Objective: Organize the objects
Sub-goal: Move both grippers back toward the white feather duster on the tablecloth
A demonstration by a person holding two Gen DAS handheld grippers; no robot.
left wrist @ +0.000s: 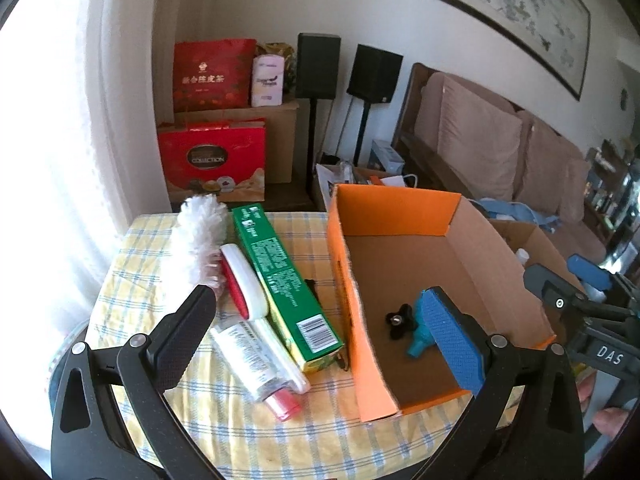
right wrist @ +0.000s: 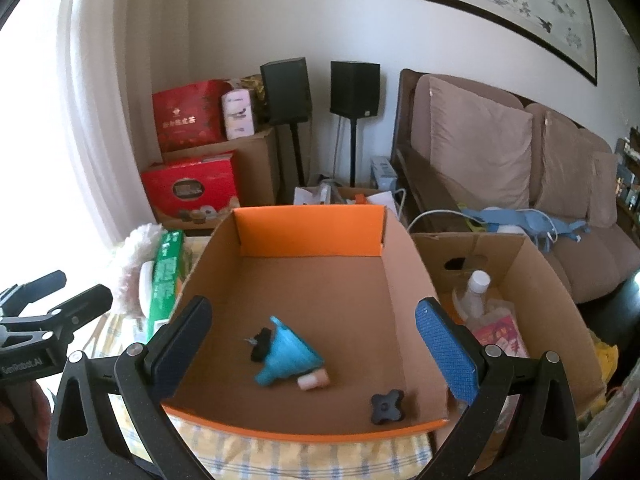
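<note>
An orange cardboard box (left wrist: 344, 248) (right wrist: 308, 220) stands open on the checkered table. Inside lie a blue funnel (right wrist: 290, 354) (left wrist: 420, 338), a black knob (left wrist: 398, 320) beside it, a second black star knob (right wrist: 386, 406) and a small pink cylinder (right wrist: 314, 381). Left of the box lie a green carton (left wrist: 286, 280), a red-and-white brush (left wrist: 244, 284), a white tube with a red cap (left wrist: 256, 364) and a white fluffy duster (left wrist: 198, 236). My left gripper (left wrist: 320, 340) is open and empty above these. My right gripper (right wrist: 314, 344) is open and empty over the box.
The yellow checkered tablecloth (left wrist: 132, 264) covers a small table. A brown carton (right wrist: 520, 280) holding a white bottle (right wrist: 474, 292) stands right of the orange box. A sofa (right wrist: 500, 152), two black speakers (right wrist: 354, 88) and red gift boxes (left wrist: 214, 74) are behind.
</note>
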